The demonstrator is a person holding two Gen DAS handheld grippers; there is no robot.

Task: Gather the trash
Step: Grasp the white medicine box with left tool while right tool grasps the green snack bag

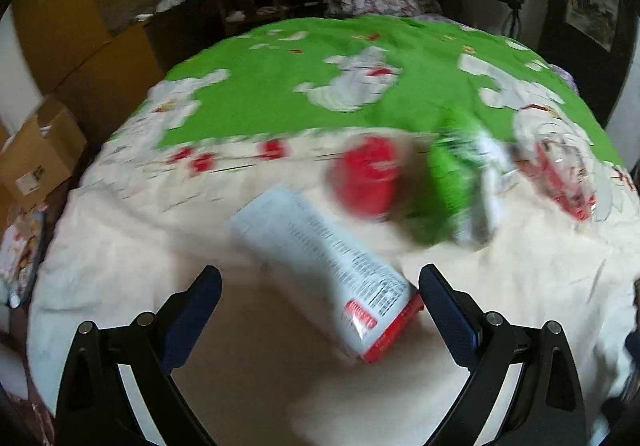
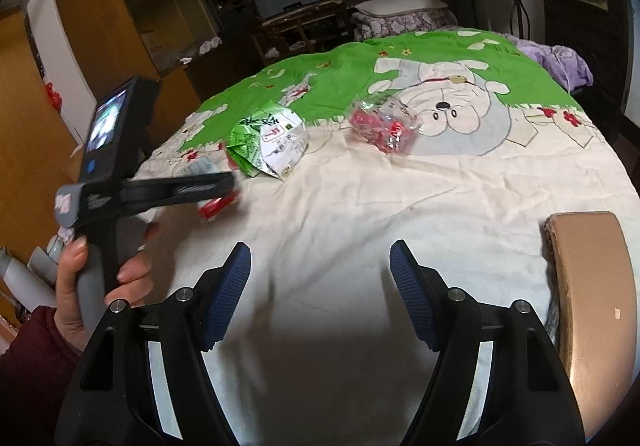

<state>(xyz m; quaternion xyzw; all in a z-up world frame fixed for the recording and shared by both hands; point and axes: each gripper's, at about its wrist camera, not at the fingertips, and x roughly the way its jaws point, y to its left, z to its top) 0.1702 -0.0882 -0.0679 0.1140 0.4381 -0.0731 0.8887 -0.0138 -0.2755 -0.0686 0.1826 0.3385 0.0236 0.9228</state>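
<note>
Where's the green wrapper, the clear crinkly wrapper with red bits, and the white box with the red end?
green wrapper (image 2: 266,140), right wrist view, on its white printed panel
clear crinkly wrapper (image 2: 384,124), right wrist view, on its red middle
white box (image 1: 324,262), left wrist view, on its printed side

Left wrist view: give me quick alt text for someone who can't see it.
The left gripper hangs open over a white-and-red wrapper lying between its fingers on a cream bedspread, apparently untouched. Beyond lie a red item, a green-and-white packet and a clear red-printed wrapper, all motion-blurred.
</note>
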